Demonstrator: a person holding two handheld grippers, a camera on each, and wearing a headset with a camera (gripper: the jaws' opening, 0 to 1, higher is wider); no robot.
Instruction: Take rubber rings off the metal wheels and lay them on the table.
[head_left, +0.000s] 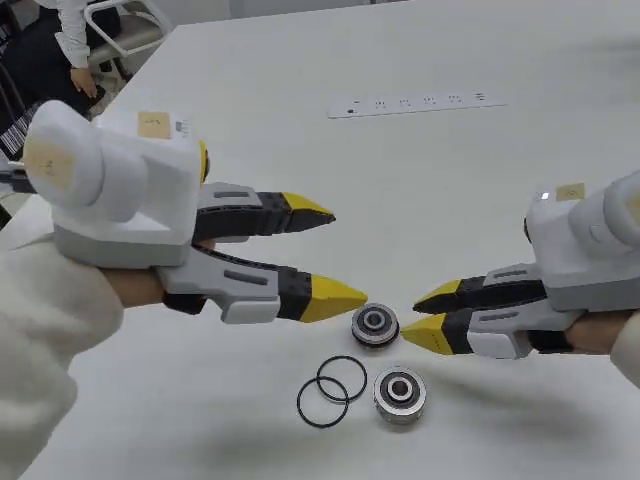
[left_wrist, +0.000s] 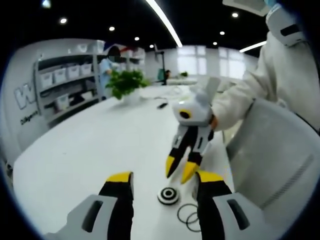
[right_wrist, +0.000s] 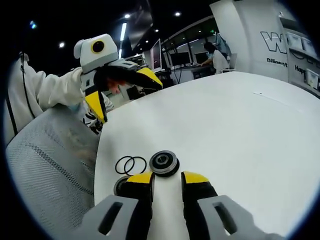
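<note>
Two rubber rings (head_left: 333, 390) already lie on the table (head_left: 300, 130), left of the near wheel (head_left: 400, 392). The left gripper (head_left: 345, 255) gapes wide and the right gripper (head_left: 410, 317) is narrow; both are empty. It looks nearly done.

Bright, even light from ceiling strip lights (left_wrist: 162, 22) overhead. White tabletop (head_left: 420, 190) shows only soft, faint shadows under the jaws. Head view's pretty sharp; both gripper views bend hard at the edges and go slightly soft beyond the jaws.
</note>
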